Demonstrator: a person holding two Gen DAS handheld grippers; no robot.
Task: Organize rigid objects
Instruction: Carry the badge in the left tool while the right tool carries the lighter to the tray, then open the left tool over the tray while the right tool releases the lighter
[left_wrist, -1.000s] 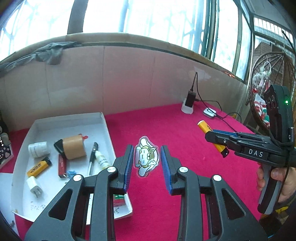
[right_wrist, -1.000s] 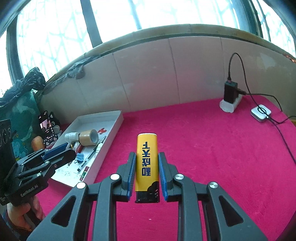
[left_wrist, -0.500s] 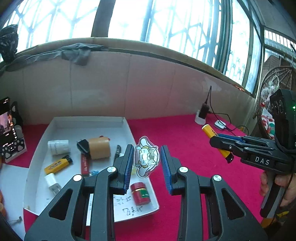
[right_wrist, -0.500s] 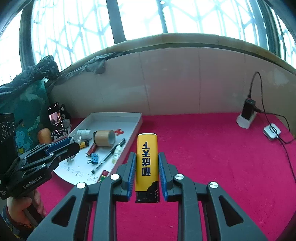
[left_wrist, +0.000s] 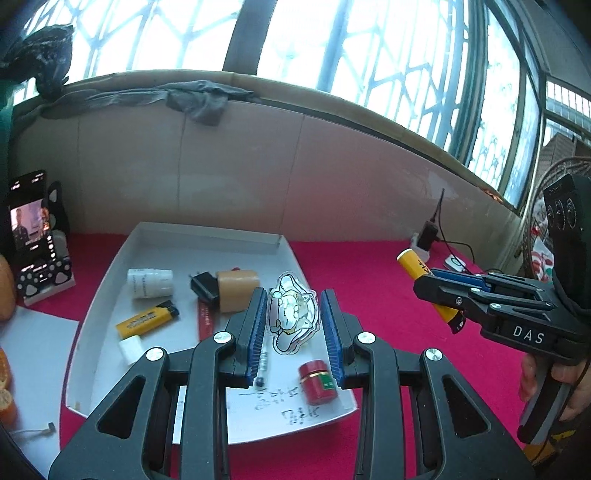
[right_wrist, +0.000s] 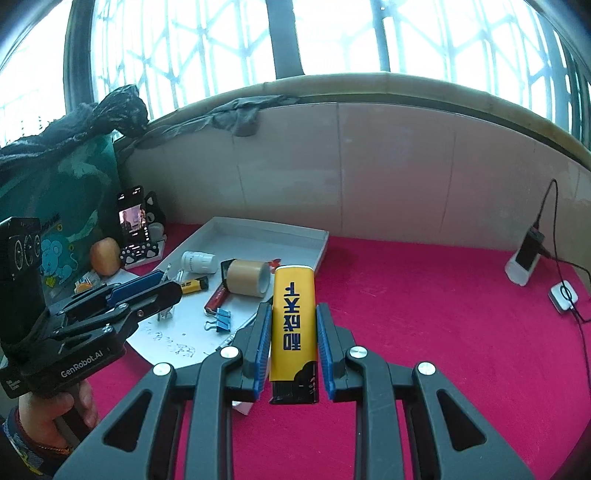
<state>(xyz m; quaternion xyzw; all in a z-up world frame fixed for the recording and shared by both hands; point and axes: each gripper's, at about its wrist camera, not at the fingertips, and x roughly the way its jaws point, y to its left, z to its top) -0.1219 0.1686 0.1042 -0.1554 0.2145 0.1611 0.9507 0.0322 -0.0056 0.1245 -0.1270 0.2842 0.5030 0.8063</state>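
Observation:
My left gripper (left_wrist: 294, 325) is shut on a clear cartoon-cat charm (left_wrist: 293, 314), held above the near right part of the white tray (left_wrist: 207, 236). My right gripper (right_wrist: 293, 332) is shut on a yellow lighter (right_wrist: 293, 314) with blue lettering, hanging over the red cloth just right of the tray (right_wrist: 273, 229). In the left wrist view the right gripper (left_wrist: 447, 291) with the lighter (left_wrist: 413, 264) sits at the right, held by a hand. In the right wrist view the left gripper (right_wrist: 162, 288) hovers over the tray's left side.
The tray holds a white bottle (left_wrist: 149, 282), a tape roll (left_wrist: 236, 288), a second yellow lighter (left_wrist: 147, 321), a red jar (left_wrist: 317, 382), a pen and blue clips (right_wrist: 219, 321). A phone on a stand (left_wrist: 31, 236) stands left. A charger and cable (right_wrist: 528, 251) lie right.
Both grippers have swung left toward the tray, each keeping its object. The left gripper now hangs over the tray's near right part, and the red jar has come into view.

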